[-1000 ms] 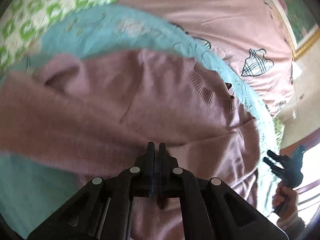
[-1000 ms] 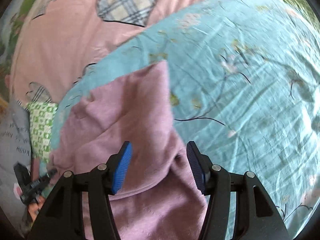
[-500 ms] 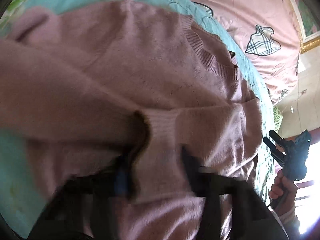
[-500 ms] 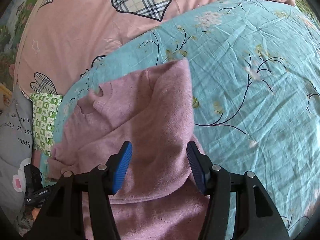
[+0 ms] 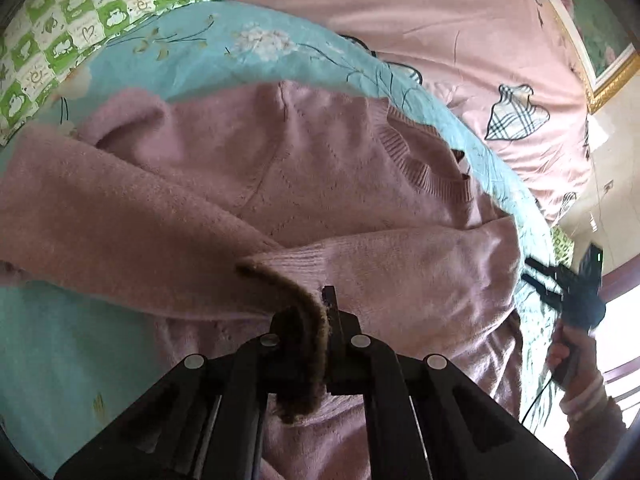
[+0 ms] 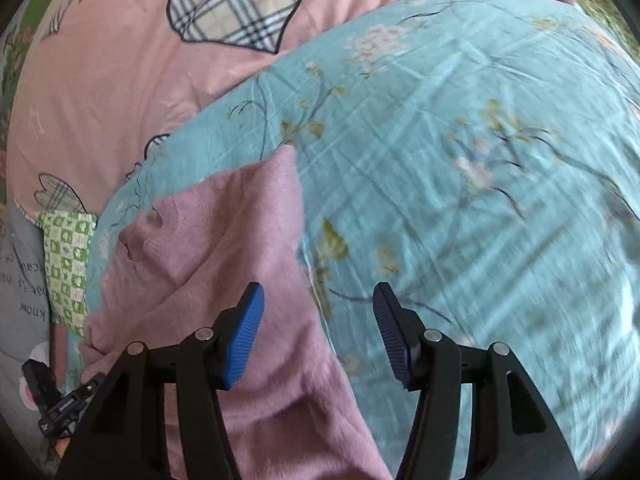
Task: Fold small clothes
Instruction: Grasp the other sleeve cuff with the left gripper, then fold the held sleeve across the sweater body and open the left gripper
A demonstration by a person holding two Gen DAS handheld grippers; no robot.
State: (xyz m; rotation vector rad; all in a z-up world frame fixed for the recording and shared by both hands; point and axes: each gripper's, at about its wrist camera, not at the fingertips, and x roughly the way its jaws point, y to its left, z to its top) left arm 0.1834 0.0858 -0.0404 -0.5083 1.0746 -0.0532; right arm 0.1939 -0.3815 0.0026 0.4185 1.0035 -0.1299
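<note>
A mauve-pink knit sweater [image 5: 320, 184] lies on a teal floral sheet [image 5: 52, 344]. My left gripper [image 5: 316, 320] is shut on the ribbed cuff of a sleeve [image 5: 280, 276] and holds it over the sweater's body. The ribbed neckline [image 5: 420, 164] lies to the upper right. My right gripper [image 6: 318, 332] is open and empty, its blue pads [image 6: 244, 340] above the sweater's right edge [image 6: 224, 264] and the teal sheet [image 6: 460, 160]. It also shows at the right edge of the left wrist view [image 5: 568, 292], held in a hand.
A pink quilt with plaid hearts [image 6: 240, 12] lies beyond the teal sheet. A green-and-white checked cloth [image 5: 80, 12] lies at the far left. A gilt picture frame [image 5: 608, 76] hangs on the wall.
My left gripper opened over the sleeve cuff, then shut on it and pulled back. My right gripper stayed open and shifted right, off the sweater's edge.
</note>
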